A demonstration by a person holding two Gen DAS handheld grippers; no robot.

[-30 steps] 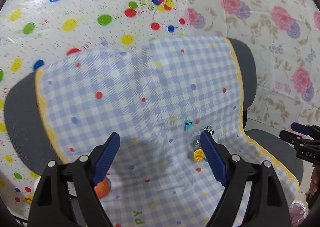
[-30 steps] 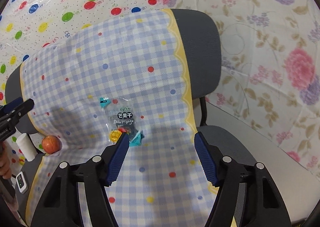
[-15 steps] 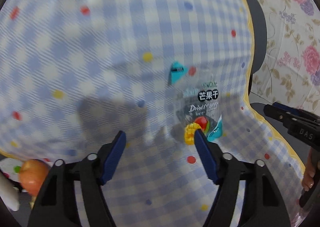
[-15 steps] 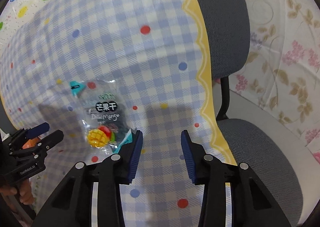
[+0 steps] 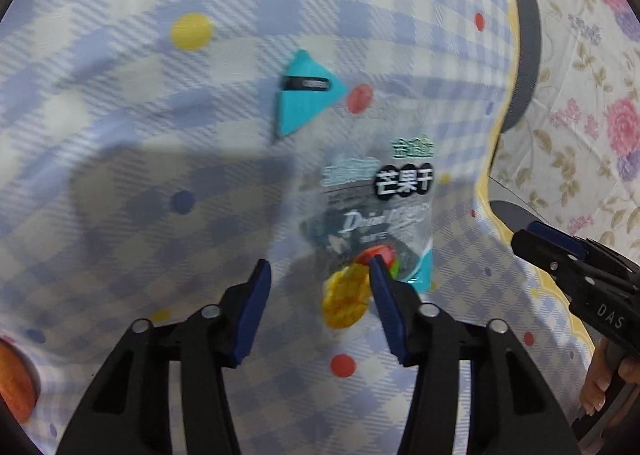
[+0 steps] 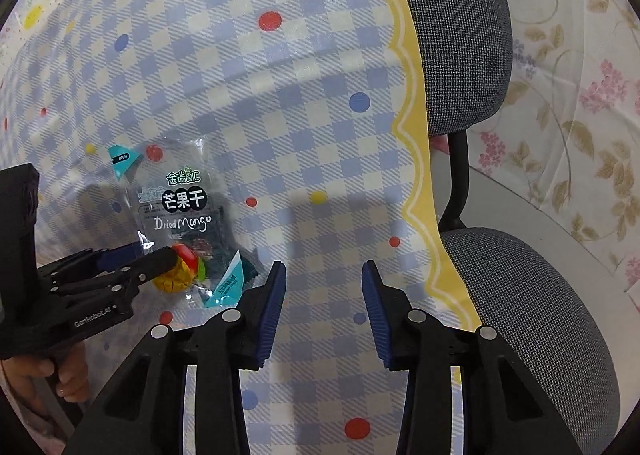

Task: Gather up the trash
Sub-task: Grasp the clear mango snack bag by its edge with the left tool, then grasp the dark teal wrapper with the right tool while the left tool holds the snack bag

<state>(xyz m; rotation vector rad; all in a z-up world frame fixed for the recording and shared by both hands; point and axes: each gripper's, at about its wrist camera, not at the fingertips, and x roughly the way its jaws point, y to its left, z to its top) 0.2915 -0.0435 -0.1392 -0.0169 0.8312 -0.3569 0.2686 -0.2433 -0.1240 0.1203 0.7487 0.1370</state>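
A clear dried mango wrapper (image 5: pixel 372 215) with teal corners lies on a blue checked cloth (image 5: pixel 120 135) draped over a grey chair; it also shows in the right wrist view (image 6: pixel 182 215). My left gripper (image 5: pixel 318 271) is open, its fingers straddling the wrapper's lower left edge, the right finger over the mango picture. It also shows in the right wrist view (image 6: pixel 136 259). My right gripper (image 6: pixel 323 269) is open and empty, just right of the wrapper, above the cloth. It also shows in the left wrist view (image 5: pixel 560 251).
The grey chair back (image 6: pixel 452 35) and seat (image 6: pixel 520 295) stick out past the cloth's yellow scalloped edge (image 6: pixel 416 175). Floral sheeting (image 6: pixel 580 115) hangs behind. An orange fruit (image 5: pixel 14 379) sits at the lower left edge.
Both grippers have moved closer to the cloth. The left gripper's jaws have narrowed and now straddle the wrapper's lower edge. The right gripper has stayed partly open.
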